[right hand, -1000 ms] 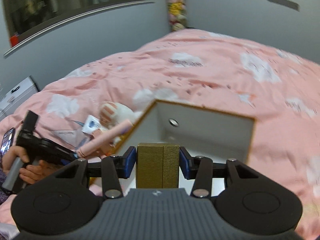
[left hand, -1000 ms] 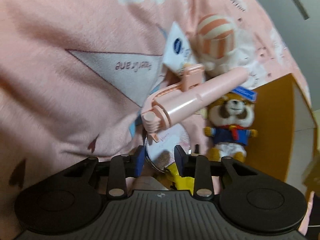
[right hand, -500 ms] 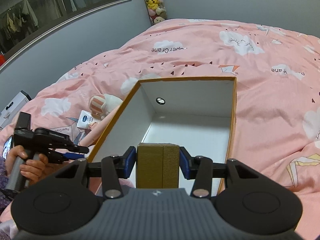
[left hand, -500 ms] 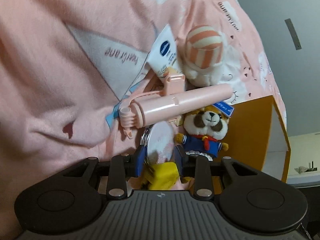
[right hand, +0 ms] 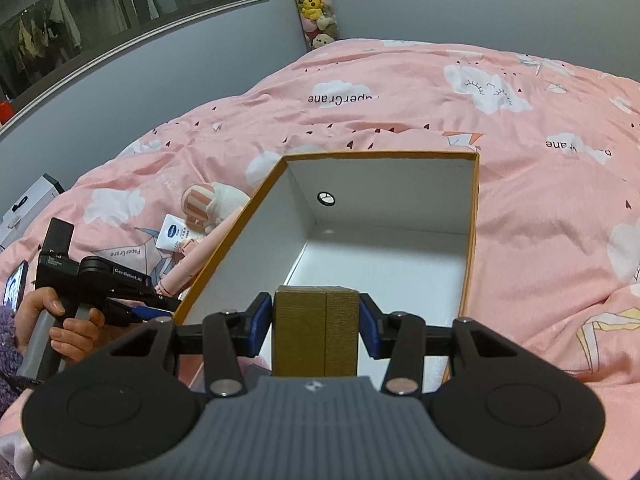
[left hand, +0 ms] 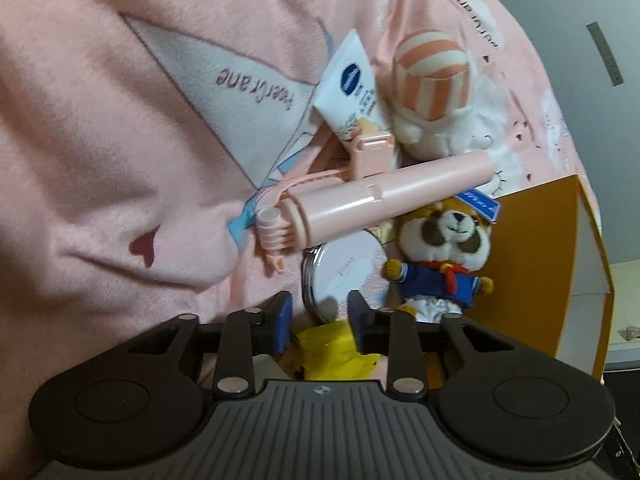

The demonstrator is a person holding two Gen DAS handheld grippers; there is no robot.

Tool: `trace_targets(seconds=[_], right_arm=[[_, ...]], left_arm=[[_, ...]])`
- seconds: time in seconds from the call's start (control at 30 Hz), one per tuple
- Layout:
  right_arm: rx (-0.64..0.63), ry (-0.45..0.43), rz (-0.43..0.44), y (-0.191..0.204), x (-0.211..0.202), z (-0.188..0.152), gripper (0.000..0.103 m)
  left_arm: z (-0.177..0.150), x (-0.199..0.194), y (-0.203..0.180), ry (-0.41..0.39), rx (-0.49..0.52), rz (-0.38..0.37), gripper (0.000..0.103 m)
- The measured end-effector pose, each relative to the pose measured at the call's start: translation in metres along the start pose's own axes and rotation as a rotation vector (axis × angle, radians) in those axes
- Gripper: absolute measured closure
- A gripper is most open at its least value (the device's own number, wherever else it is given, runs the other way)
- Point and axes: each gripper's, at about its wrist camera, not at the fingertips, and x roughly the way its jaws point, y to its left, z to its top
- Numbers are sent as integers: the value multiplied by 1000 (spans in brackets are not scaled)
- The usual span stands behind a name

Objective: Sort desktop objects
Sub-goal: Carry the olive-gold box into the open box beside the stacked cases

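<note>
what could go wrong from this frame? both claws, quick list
1. The right claw holds the gold ribbed rectangular block above the near end of the open orange cardboard box with white lining; released too near the edge, it may clip the wall or tip out.
2. The left claw straddles a yellow soft item in a crowded pile; the round pink compact and pink selfie stick overlap it and may be dragged or knocked.

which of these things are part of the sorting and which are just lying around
Part of the job: gold box in right gripper; orange box; selfie stick; cream tube; round tin; two plush toys.

Lying about: pink duvet; hanging plush toys.
</note>
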Motion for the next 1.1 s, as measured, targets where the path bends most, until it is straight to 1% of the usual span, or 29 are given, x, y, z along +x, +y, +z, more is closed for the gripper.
trace_targets(seconds=[0.03,0.07,0.13,0.23,0.37,0.4,0.47,0.57,0.73,0.83,0.87,0.93,0.97,1.03,1.1], right_arm=[[3,7,-4,-1,1,0,55],[8,16,-10,-2,3,-1,55],[23,43,-28,-6,8,-1,55],[50,99,-63,-11,16,-4,55],[61,160,-81,-15,17,-9,55],[62,178,-88,-15,16,-10,55],[62,204,-90,-16,13,-11,55],[74,267,-76,-15,11,-11,55],[7,357,-98,-4,13,-9,55],[-2,428,-99,-1,20,-7,55],[2,456,-95,-1,23,-7,55],[2,494,-101,0,29,-6,55],[1,509,-105,0,33,-5,55],[8,539,-112,0,41,-3,55],[10,557,-121,2,47,-2,56]], left_arm=[[1,3,2,8,-14,3,62],[2,6,4,16,-30,-1,56],[4,12,7,33,-58,-20,51],[8,21,8,45,-78,-24,51],[9,25,7,42,-73,-37,51],[8,24,6,36,-64,-41,53],[7,22,4,23,-42,-45,61],[3,16,-2,-3,13,-43,61],[-5,3,-16,-59,130,-28,64],[-11,-3,-25,-97,199,-19,65],[-13,-6,-27,-113,221,-26,71],[-16,-10,-36,-141,268,-61,72],[-17,-12,-40,-148,288,-61,72],[-17,-10,-43,-152,306,-33,72],[-14,-6,-38,-138,280,-35,72]])
